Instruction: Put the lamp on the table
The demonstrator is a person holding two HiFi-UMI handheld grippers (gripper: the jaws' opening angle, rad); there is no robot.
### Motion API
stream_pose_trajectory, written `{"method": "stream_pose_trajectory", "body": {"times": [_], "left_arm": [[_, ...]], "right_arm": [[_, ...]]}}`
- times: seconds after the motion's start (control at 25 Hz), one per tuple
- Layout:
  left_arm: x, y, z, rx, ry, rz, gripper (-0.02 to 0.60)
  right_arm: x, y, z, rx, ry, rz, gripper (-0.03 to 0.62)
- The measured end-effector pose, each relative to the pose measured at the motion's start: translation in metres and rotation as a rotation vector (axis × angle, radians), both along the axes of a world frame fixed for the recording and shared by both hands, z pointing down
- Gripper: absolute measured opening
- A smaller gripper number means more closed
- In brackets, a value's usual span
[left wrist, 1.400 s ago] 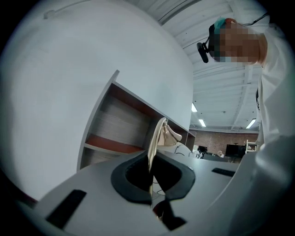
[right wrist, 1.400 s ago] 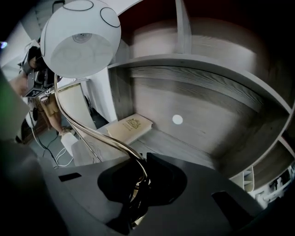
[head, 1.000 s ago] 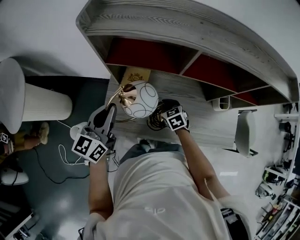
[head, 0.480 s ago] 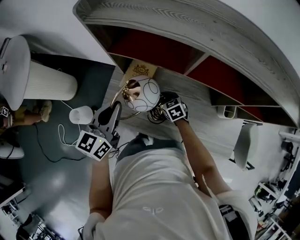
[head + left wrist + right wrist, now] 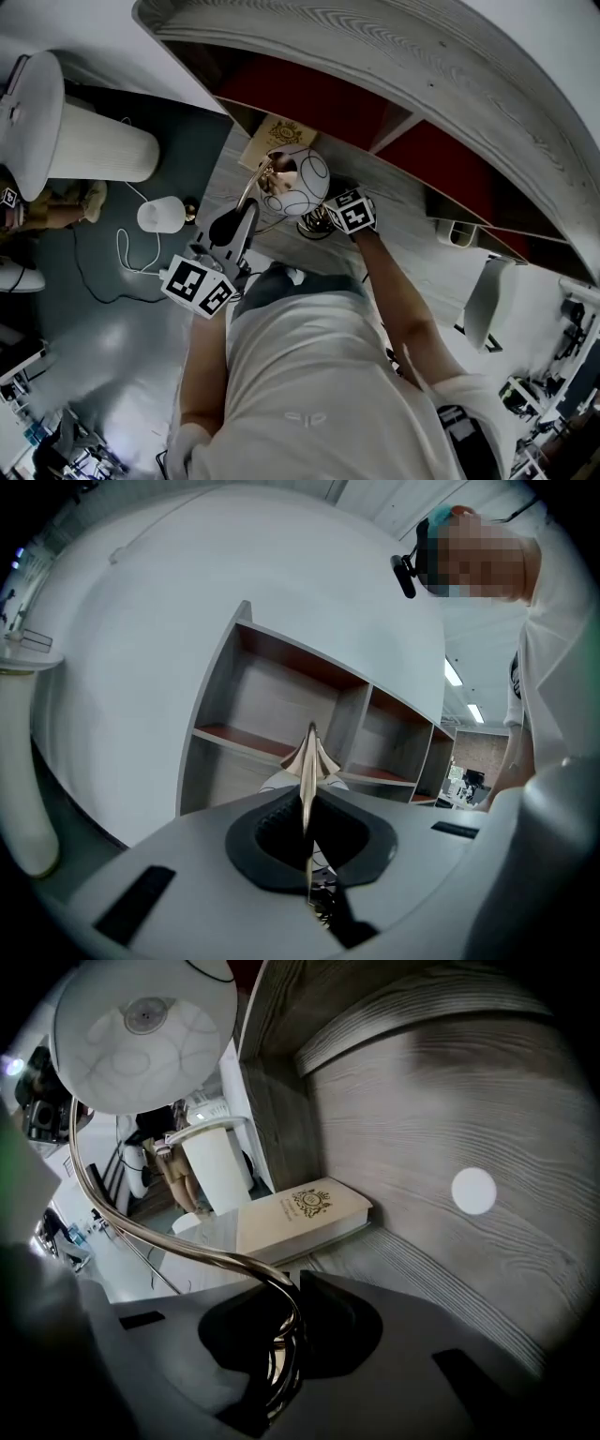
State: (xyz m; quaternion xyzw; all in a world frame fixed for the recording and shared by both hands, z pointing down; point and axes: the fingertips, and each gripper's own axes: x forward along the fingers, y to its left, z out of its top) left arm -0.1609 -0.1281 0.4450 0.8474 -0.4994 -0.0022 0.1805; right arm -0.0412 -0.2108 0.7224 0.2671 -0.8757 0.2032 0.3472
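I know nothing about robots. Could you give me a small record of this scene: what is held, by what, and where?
Held thing: lamp, round patterned shade, curved gold stem
Left gripper: shut on the lamp's thin gold stem
Right gripper: shut on the lamp's curved stem
Place: over the grey wooden desk, beside a book
Set down yet: cannot tell

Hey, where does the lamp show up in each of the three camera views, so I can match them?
Head view: lamp at the centre, its globe over the desk.
Left gripper view: only its thin brass stem, bottom centre, upright between the jaws.
Right gripper view: globe top left, brass arm curving down into the jaws.
Shared landmark: the grey wood-grain desk unit.
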Motion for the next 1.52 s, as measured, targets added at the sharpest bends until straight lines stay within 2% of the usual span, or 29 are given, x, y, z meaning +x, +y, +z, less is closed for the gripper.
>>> {"method": "stream_pose_trajectory", "body": {"times": [0.2,0.44,0.72,1.12,1.36,1.44,1.52], "left_arm": [[0.022,-0.003,-0.004,0.011,0.053,0.033,0.012],[0.065,-0.005,-0.008,0.036,0.031,0.128,0.012],[0.1,-0.008,-0.009,0.043,0.02,0.205,0.012],[0.125,-0.01,-0.007,0.053,-0.028,0.249,0.012],[0.127,-0.01,-0.006,0.05,-0.042,0.238,0.012],[0.129,-0.009,-0.006,0.049,-0.043,0.241,0.012],[0.13,-0.008,-0.005,0.048,-0.043,0.243,0.012]], "right_arm": [[-0.001,-0.006,0.006,0.002,-0.024,-0.011,0.055],[0.012,-0.01,0.014,-0.013,-0.009,0.017,0.055],[0.018,-0.011,0.021,-0.026,-0.048,0.047,0.057],[0.018,-0.006,0.022,-0.017,-0.14,0.058,0.057],[0.026,-0.006,0.026,-0.005,-0.137,0.089,0.057],[0.03,-0.005,0.026,-0.008,-0.141,0.101,0.068],[0.036,-0.005,0.027,-0.013,-0.144,0.124,0.112]]}}
